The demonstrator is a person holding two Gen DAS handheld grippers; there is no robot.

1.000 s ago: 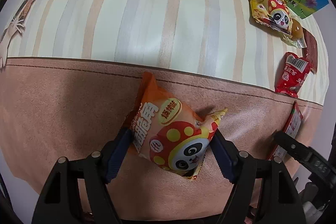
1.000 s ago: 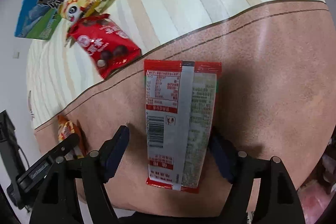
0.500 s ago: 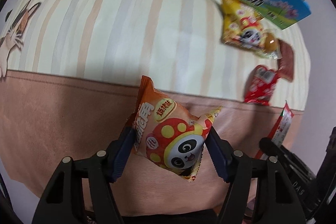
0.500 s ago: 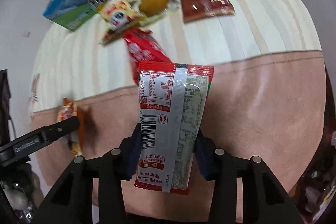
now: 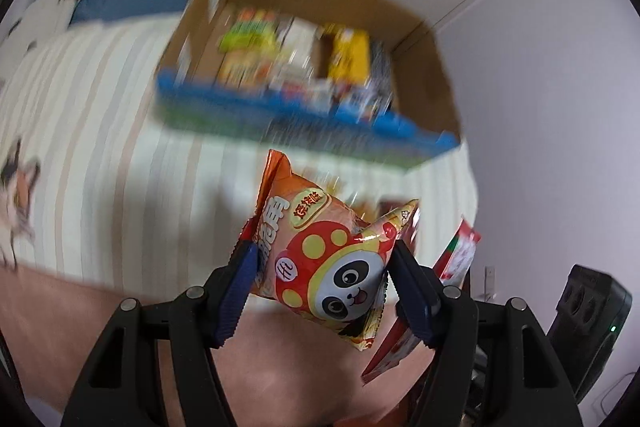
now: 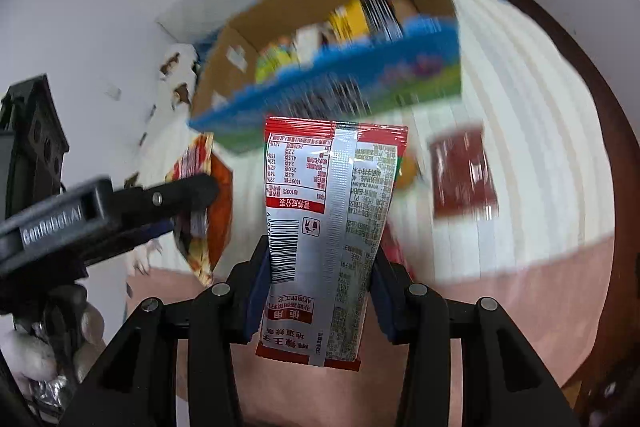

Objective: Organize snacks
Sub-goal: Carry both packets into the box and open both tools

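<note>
Two packets | left claw point(image 5: 322, 269) pinches orange panda bag point(image 5: 320, 259) | right claw point(image 6: 320, 291) pinches red-silver sachet point(image 6: 328, 227)

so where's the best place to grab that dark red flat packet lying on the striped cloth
Take the dark red packet by one short sealed edge, coming from above. It lies flat on the striped cloth, so a low pinch on an edge probably works best. Both grippers are full: the left gripper holds the panda snack bag, the right gripper the red sachet.

Orange panda snack bag point(image 5: 320, 259), red-silver sachet point(image 6: 328, 227) held aloft; open carton point(image 5: 304, 67) holds snacks
</note>
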